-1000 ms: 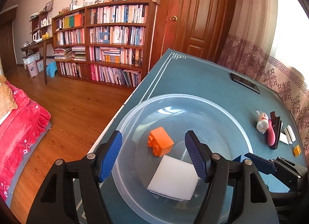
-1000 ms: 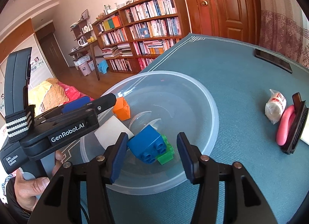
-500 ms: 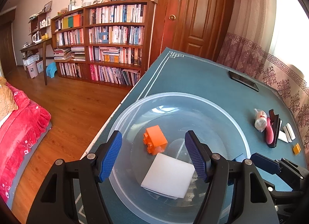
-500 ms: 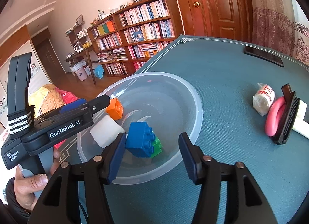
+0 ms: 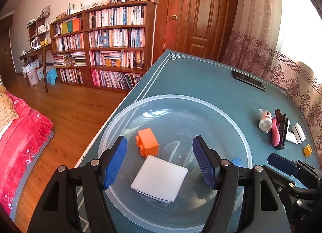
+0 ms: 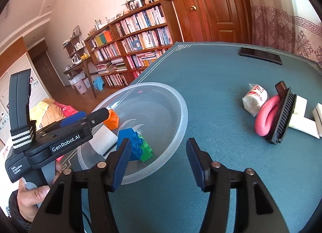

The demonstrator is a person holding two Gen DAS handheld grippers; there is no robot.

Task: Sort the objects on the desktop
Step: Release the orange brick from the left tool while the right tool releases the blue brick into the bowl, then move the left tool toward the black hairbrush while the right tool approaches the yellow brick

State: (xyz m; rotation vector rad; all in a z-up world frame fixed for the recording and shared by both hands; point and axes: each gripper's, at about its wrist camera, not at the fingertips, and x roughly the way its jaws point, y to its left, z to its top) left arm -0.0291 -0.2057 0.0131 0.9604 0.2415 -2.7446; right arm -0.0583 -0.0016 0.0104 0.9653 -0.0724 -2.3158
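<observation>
Item: clear plastic bowl [image 5: 231,116], on the left part of the teal desk [image 6: 211,76] near its edge, serving as the collecting bin. Contents, left to right in the left wrist view: orange block [image 5: 148,141], white flat pad [image 5: 161,178], blue block [image 6: 129,142] with a green block [image 6: 146,149] touching it. Left gripper [image 5: 160,162]: poised over the bowl, fingers [image 5: 114,164] wide apart, nothing between them but the view of the contents below. Right gripper [image 6: 158,162]: over the bowl's near rim and the desk just beside it, fingers [image 6: 196,162] apart and empty; the blue block lies in the bowl, free of the pads. Still unsorted, right side of the desk: white wrapped roll [image 6: 255,100], pink-handled black brush [image 6: 281,116], white blocks [image 6: 301,120], a small yellow piece [image 5: 308,150]; a dark phone [image 6: 260,55] lies well apart at the far side. Handling note, as a judgement: the step in hand looks like the right gripper's turn toward that cluster; the roll is the nearest, so open wider, approach it across its short width, and clear the brush touching the pink handle. Legible writing: "GenRobot.AI" and "Data Acquisition System" on the left gripper body; red print on the roll, unreadable.
</observation>
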